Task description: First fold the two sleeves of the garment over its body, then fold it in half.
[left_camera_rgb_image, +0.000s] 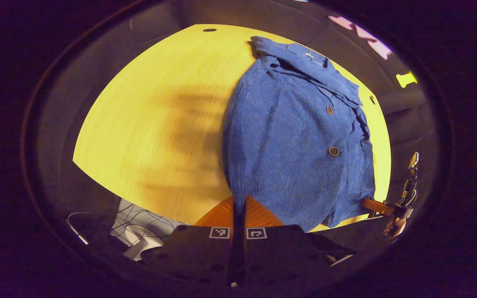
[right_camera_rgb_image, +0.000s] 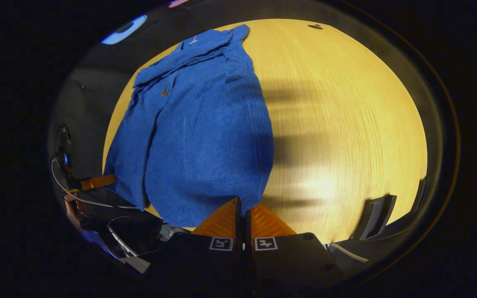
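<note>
A blue corduroy shirt (left_camera_rgb_image: 292, 140) lies flat on the yellow wooden table (left_camera_rgb_image: 151, 124), buttons up and collar (left_camera_rgb_image: 304, 58) at the far side. No sleeve sticks out past its body. My left gripper (left_camera_rgb_image: 239, 200) is shut on the near hem corner at the table's front edge. The right gripper (left_camera_rgb_image: 371, 203) pinches the other hem corner. In the right gripper view the shirt (right_camera_rgb_image: 197, 136) spreads to the left, and my right gripper (right_camera_rgb_image: 242, 203) is shut on its near corner. The left gripper (right_camera_rgb_image: 102, 181) holds the far-left corner.
Bare tabletop (right_camera_rgb_image: 346, 124) stretches beside the shirt, with a small dark hole (left_camera_rgb_image: 209, 30) near its far edge. A hand (left_camera_rgb_image: 396, 227) holds the right gripper. A patterned sleeve (left_camera_rgb_image: 139, 223) shows below the front edge. A dark curved object (right_camera_rgb_image: 373, 215) stands at the table's right edge.
</note>
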`<state>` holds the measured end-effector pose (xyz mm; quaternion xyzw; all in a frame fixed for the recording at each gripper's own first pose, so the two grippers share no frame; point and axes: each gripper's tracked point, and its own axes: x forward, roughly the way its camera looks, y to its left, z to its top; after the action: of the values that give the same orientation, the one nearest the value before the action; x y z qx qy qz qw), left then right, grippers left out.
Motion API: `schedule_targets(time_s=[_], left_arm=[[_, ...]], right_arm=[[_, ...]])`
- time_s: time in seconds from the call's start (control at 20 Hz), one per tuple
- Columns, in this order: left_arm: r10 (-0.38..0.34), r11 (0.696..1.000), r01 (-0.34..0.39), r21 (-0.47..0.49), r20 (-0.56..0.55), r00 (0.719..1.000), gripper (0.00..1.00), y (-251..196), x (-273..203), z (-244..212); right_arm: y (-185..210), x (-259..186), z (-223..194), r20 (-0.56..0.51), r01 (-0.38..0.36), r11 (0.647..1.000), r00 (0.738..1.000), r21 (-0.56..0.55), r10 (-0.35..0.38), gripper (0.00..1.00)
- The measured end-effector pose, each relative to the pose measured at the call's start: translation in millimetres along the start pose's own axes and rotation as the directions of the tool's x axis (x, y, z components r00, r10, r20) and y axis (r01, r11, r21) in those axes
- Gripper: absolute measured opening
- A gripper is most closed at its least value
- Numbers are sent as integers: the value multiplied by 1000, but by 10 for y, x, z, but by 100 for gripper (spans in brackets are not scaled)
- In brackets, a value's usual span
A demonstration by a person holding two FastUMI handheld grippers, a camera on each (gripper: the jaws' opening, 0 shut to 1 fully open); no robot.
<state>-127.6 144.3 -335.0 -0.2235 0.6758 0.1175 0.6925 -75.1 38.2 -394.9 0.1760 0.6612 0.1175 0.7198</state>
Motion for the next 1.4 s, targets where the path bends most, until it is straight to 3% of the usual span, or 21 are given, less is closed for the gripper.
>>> schedule_targets(time_s=[0.2, 0.25, 0.3, 0.45, 0.6, 0.7, 0.8, 1.1, 1.25, 1.4], left_arm=[[-40, 999, 38, 28, 79, 996, 0, -297, -252, 257], [-52, 998, 48, 48, 100, 994, 0, -341, -339, 363], [-71, 996, 63, 68, 126, 990, 0, -381, -419, 482], [-111, 988, 88, 128, 187, 976, 0, -392, -630, 887], [-151, 981, 123, 150, 194, 969, 0, -364, -834, 1197], [-131, 977, 93, 192, 196, 972, 0, -278, -869, 1388], [-118, 973, 72, 221, 203, 972, 0, -261, -883, 1598], [-165, 981, 140, 133, 200, 966, 0, -485, -947, 2349], [-114, 990, 93, 106, 208, 972, 0, -536, -833, 2882], [-106, 994, 99, 44, 219, 970, 0, -646, -644, 3398]], right_arm=[[188, -307, 415, 45, -59, 990, 997, -127, 65, 5], [221, -393, 565, 74, -56, 988, 995, -145, 67, 0], [252, -478, 702, 110, -43, 988, 992, -147, 60, 4], [392, -715, 1085, 227, -21, 992, 973, -123, 49, 4], [506, -870, 1260, 270, 28, 993, 963, -117, 5, 5], [552, -977, 1423, 311, 72, 989, 950, -130, -29, 5], [663, -1033, 1622, 336, 70, 991, 942, -112, -29, 5], [686, -796, 2519, 333, 115, 983, 941, -144, -61, 4], [590, -561, 3122, 329, 109, 985, 942, -131, -60, 4], [507, -298, 3731, 336, 95, 990, 940, -101, -56, 4]])
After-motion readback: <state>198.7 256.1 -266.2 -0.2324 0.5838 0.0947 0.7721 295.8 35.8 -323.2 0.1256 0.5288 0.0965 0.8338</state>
